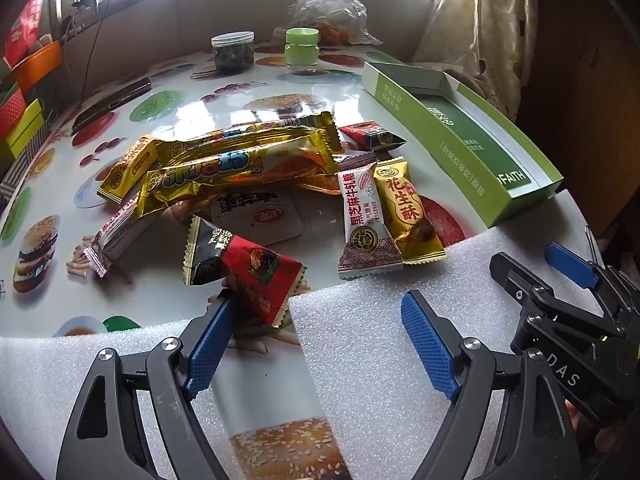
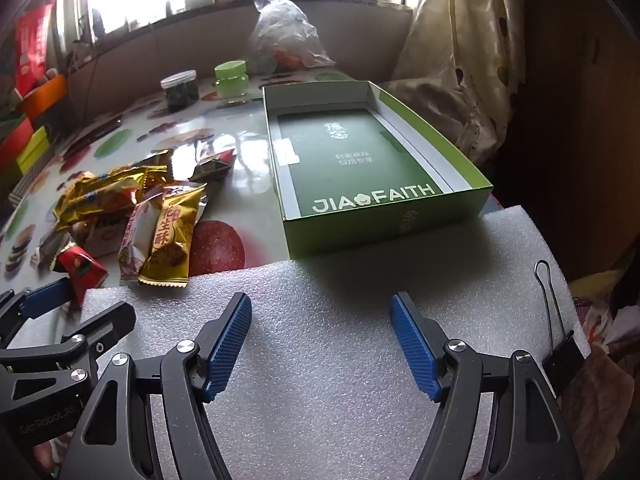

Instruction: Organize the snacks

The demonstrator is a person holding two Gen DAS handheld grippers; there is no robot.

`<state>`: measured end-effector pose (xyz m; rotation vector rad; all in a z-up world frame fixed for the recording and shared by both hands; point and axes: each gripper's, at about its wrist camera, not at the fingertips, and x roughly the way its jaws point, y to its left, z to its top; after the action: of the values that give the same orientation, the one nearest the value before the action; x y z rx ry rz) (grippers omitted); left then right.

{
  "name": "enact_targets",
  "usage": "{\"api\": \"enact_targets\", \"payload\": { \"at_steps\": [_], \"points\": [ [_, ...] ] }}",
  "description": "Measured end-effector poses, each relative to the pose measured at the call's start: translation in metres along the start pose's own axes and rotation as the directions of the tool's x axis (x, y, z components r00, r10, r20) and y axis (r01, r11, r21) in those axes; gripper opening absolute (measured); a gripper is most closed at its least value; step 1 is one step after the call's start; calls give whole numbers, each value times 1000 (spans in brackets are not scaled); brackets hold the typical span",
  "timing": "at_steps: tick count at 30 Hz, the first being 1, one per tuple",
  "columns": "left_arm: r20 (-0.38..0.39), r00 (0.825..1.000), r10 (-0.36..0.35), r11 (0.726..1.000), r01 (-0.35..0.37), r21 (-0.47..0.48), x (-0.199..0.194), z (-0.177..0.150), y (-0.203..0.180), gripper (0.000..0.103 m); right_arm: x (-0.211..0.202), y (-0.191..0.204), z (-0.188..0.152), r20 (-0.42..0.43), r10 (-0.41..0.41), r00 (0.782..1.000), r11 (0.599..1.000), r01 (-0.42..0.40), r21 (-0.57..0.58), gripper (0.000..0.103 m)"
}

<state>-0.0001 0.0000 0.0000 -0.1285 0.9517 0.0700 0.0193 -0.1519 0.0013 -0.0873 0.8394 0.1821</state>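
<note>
A pile of wrapped snacks lies on the table: long gold bars (image 1: 240, 160), a white candy (image 1: 360, 220), a gold peanut candy (image 1: 408, 216) and a red-and-black pack (image 1: 256, 272). The pile also shows at left in the right wrist view (image 2: 132, 216). An open green box (image 2: 376, 160) stands empty to the right; it also shows in the left wrist view (image 1: 472, 128). My left gripper (image 1: 320, 312) is open and empty, its left fingertip next to the red pack. My right gripper (image 2: 322, 312) is open and empty over white foam, just before the box.
White foam sheets (image 2: 340, 360) cover the near table edge. A dark-filled jar (image 1: 233, 52), a green-lidded jar (image 1: 302, 49) and a plastic bag (image 1: 328, 8) stand at the back. A phone (image 1: 112, 102) lies at left. A binder clip (image 2: 560, 344) sits at right.
</note>
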Motion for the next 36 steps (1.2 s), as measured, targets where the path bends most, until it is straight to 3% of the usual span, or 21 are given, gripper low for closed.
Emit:
{"api": "enact_targets", "payload": {
  "at_steps": [36],
  "points": [
    [4, 1000, 3, 1000, -3, 3, 0, 0, 0, 83, -3, -1, -2, 22, 1, 1000, 1000, -1, 2, 72]
  ]
}}
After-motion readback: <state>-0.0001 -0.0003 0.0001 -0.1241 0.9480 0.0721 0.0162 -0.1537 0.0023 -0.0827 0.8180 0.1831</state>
